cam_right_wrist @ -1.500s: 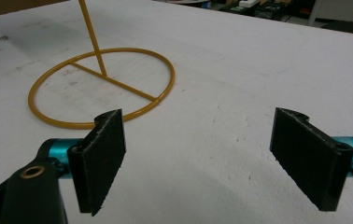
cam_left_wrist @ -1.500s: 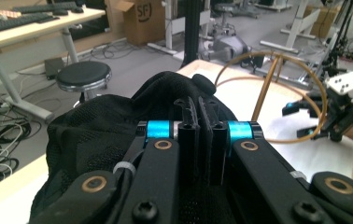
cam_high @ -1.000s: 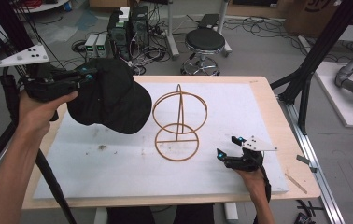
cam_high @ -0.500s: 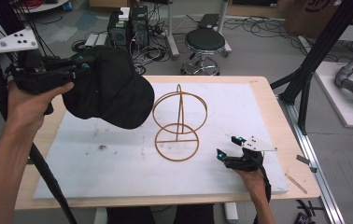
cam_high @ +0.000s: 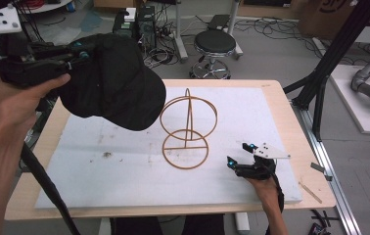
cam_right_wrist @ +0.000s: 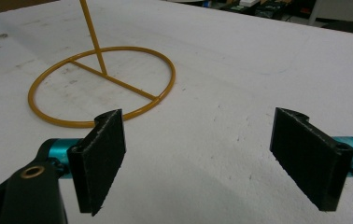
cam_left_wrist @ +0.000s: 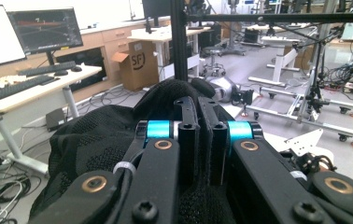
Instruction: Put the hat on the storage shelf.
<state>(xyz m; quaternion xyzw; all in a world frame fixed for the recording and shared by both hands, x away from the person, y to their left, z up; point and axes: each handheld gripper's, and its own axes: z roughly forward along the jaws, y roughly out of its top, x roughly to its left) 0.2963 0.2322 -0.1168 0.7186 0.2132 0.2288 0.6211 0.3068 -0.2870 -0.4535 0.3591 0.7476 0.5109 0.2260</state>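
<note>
From above: holding a black cap [cam_high: 117, 81] aloft in the left gripper [cam_high: 78, 51], up-left of the gold stand [cam_high: 188, 128] on the white board [cam_high: 271, 122]. Left gripper view: pinching cap [cam_left_wrist: 95, 135] fabric between closed jaws. Right gripper view: resting with jaws spread wide, right gripper [cam_right_wrist: 202, 154] near the stand's base ring [cam_right_wrist: 101, 86].

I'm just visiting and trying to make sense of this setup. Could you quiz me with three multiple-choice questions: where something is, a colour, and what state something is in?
1. Where is the black cap?
A. lying on the white board
B. held up in the left gripper
C. hung on the stand

2. What colour is the wire hat stand?
A. golden yellow
B. blue
C. red

3. How is the right gripper?
A. shut on the cap
B. shut on nothing
C. open

Answers: 1 B, its fingers pinch the fabric in the air. 2 A, golden rings and post. 3 C, fingers spread wide.
</note>
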